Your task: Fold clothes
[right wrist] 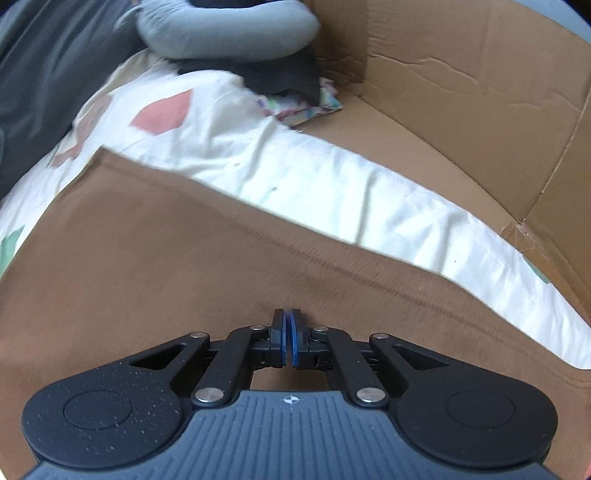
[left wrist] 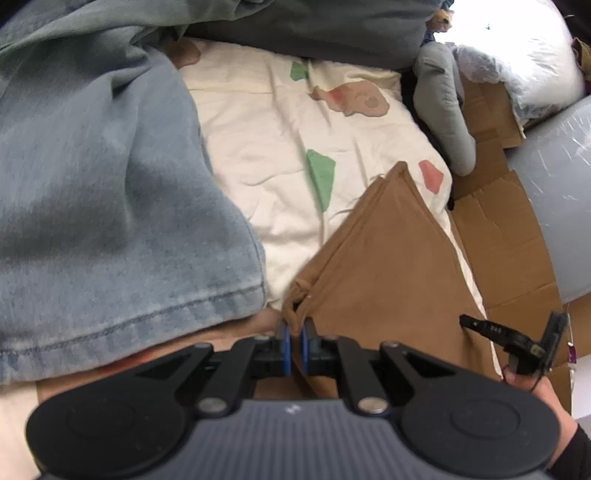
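A brown garment lies spread on a cream bedsheet printed with green and pink patches. My left gripper is shut on a bunched corner of that garment, and the cloth pokes up between the blue pads. In the right wrist view the brown garment fills the foreground. My right gripper is shut against it, with tight creases running out from the tips. Blue jeans lie heaped to the left of the left gripper. At the lower right of the left wrist view a person's hand grips black gear.
An opened cardboard box lines the bed's right side. A grey padded roll and a dark garment lie at the far end. A colourful cloth sits by the box. Plastic-wrapped bundles stand at the far right.
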{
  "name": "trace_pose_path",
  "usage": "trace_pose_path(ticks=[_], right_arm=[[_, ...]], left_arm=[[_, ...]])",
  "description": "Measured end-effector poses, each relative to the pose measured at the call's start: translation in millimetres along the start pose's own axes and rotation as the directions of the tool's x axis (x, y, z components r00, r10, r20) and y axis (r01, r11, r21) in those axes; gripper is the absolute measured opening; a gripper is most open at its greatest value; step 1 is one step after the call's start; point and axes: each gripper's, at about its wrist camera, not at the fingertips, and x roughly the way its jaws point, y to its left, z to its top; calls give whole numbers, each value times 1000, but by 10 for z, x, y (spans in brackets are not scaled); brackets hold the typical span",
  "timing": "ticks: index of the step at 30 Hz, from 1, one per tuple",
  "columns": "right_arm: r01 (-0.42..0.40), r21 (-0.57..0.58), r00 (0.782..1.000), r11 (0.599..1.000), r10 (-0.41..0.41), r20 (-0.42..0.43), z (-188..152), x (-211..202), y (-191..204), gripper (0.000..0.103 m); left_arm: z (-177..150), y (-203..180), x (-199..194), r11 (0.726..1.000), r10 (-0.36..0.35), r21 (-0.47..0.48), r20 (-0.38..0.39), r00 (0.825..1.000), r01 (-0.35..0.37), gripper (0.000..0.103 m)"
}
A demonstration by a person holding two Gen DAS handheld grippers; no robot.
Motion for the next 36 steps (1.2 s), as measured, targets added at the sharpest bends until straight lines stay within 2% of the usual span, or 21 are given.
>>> trace_pose_path(ticks=[7, 9, 11, 12, 17, 24, 25, 26, 36], right_arm=[[8, 27, 1000, 1000, -8, 18, 140, 41, -71, 9], [6, 34, 1000, 999, -7, 29, 161, -17, -65, 16], [2, 32, 999, 999, -3, 42, 168, -95, -51, 36], [0, 32, 999, 999, -2, 48, 168, -134, -47, 39], [-17, 50, 999, 999, 14, 52, 180, -373, 3, 40], [-64, 68, 995, 996, 59, 80, 164, -911, 222, 45], [-71, 61, 994, 996, 66, 89, 151, -996, 281, 51], [-80, 55, 992, 995, 74, 98, 135, -1082, 344, 53], [-168, -56, 976, 984, 174, 127, 5, -1700, 981, 57]], left_arm=[[30, -96, -86, 1000, -18, 20, 13, 1000, 18, 6], [47, -136, -118, 999, -28, 24, 20, 999, 27, 6], [66, -185, -148, 999, -37, 31, 30, 999, 36, 6], [74, -212, -163, 999, -41, 34, 36, 998, 40, 6], [126, -411, -230, 996, -67, 68, 63, 996, 63, 6], [257, -766, -294, 987, -104, 127, 55, 993, 96, 6], [277, -829, -316, 985, -109, 143, 53, 993, 101, 6], [297, -892, -339, 982, -115, 160, 51, 992, 105, 6], [488, -1350, -382, 965, -109, 241, -5, 994, 107, 6]])
